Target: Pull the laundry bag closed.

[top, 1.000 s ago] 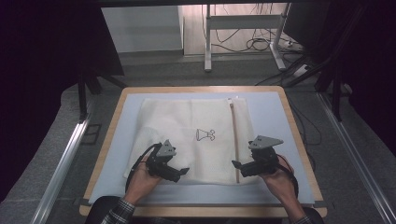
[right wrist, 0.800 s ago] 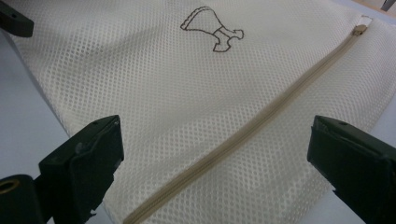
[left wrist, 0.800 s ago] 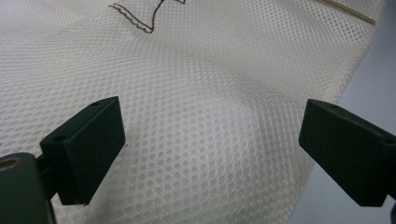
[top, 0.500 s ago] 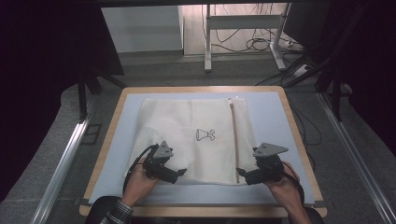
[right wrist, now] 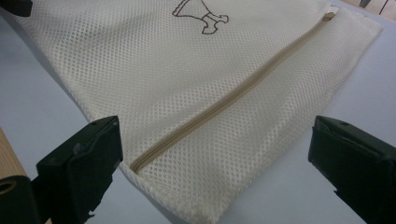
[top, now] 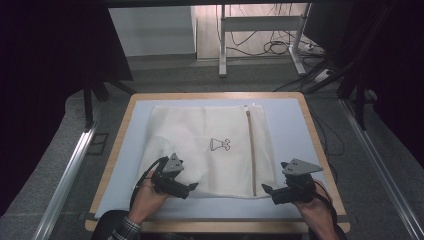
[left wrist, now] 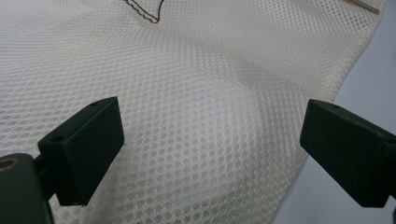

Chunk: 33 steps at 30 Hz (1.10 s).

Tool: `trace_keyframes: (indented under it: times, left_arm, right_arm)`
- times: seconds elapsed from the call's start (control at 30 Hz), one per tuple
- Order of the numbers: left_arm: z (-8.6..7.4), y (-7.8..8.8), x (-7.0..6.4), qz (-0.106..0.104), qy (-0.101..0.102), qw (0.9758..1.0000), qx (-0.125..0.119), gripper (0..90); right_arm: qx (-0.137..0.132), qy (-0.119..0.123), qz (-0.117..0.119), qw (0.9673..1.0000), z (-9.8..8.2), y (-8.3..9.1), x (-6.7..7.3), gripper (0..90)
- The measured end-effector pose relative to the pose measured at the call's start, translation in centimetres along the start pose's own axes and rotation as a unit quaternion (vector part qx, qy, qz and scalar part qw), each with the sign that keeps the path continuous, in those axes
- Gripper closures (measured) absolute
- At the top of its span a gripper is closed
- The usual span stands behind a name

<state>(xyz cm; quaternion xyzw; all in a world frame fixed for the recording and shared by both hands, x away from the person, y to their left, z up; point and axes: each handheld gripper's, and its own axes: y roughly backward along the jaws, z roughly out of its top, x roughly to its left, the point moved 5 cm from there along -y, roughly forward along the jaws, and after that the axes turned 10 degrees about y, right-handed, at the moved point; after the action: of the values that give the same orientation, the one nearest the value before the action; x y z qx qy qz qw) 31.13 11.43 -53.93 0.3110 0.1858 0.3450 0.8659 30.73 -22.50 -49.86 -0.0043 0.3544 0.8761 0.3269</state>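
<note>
Mesh bag (top: 210, 150), cream-white and flat, is lying across the middle of the counter (top: 295, 120), reaching from near the far edge down toward the near edge. A beige zipper (top: 251, 150) is running along its right side from far to near, and a small dark printed figure (top: 220, 144) is sitting at its centre. The bag's left part is looking slightly rumpled.

The left gripper (top: 189, 188) is hovering over the bag's near left portion, close to the near edge of the counter. In the left gripper view its jaws are standing wide apart with nothing between them, the mesh (left wrist: 196, 116) lying beneath and the bag's edge meeting the pale surface at the right.

The right gripper (top: 268, 191) is sitting by the bag's near right corner, just beside the near end of the zipper. In the right gripper view its jaws are also spread wide and gripping nothing, framing the zipper's end (right wrist: 140, 164) and the corner of the bag (right wrist: 196, 140); whether they are touching the fabric I cannot tell.

A hand is holding each gripper from the near edge, over the wooden rim (top: 215, 227) of the counter.
</note>
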Motion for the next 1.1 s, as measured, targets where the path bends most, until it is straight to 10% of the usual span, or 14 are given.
trace_keyframes:
  times: [1.1]
  left_arm:
    - [-1.4, 1.4, -0.1, 0.023, -0.008, 0.9997, 0.001, 5.2]
  right_arm:
    - [0.0, -0.045, -0.038, 0.9983, -4.4, 4.3, 0.2, 3.2]
